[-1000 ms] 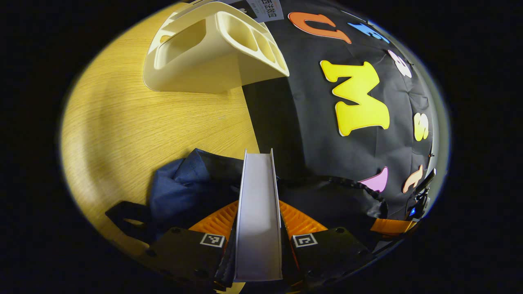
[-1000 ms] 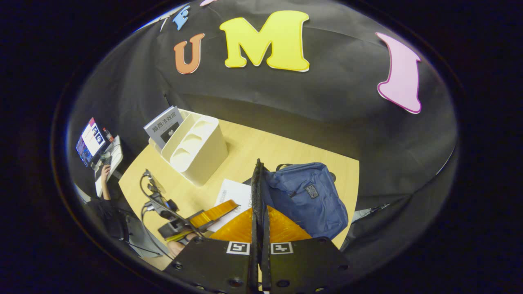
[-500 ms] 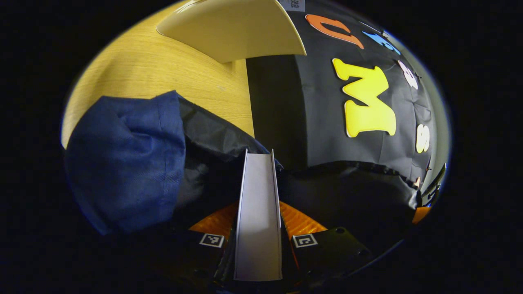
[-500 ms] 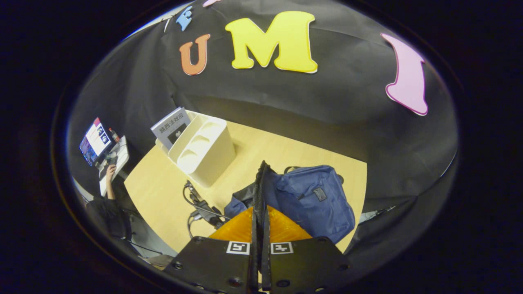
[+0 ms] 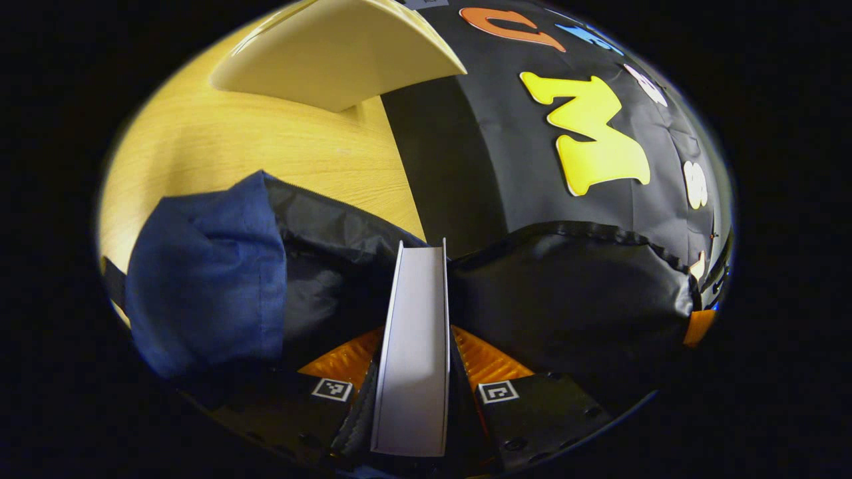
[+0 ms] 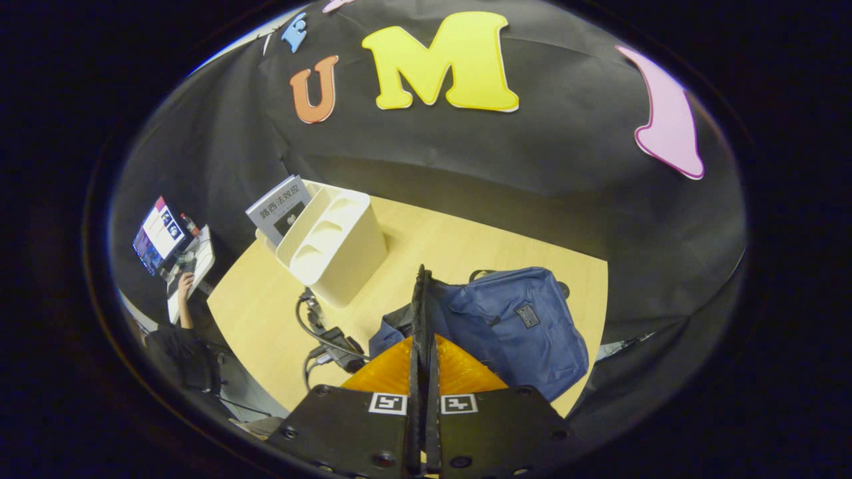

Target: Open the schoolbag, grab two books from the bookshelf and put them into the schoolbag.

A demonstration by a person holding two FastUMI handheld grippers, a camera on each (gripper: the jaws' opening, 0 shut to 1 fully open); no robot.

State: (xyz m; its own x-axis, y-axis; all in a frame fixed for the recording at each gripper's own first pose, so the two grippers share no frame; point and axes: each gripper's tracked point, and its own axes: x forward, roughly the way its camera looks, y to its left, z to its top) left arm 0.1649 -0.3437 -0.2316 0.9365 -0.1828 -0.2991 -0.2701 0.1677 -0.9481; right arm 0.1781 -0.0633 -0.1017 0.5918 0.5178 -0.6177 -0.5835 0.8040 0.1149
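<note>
Left gripper holds a grey book edge-on, both fingers pressed on its covers, jaws narrow around it; the book's far end sits in the open mouth of the navy schoolbag, black lining spread to both sides of it; beyond the bag lies the wooden table; at the table's far edge stands the cream bookshelf, against the black cloth wall. Right gripper has jaws closed thin on the bag's black zipper edge, lifting it upright; just past the fingers sits the schoolbag on the table, its front patch facing up; the other gripper with its cable is at the bag's left side; farther left the bookshelf holds a grey book leaning in its rear slot; far left, off the table, a person's arm near a lit screen.
</note>
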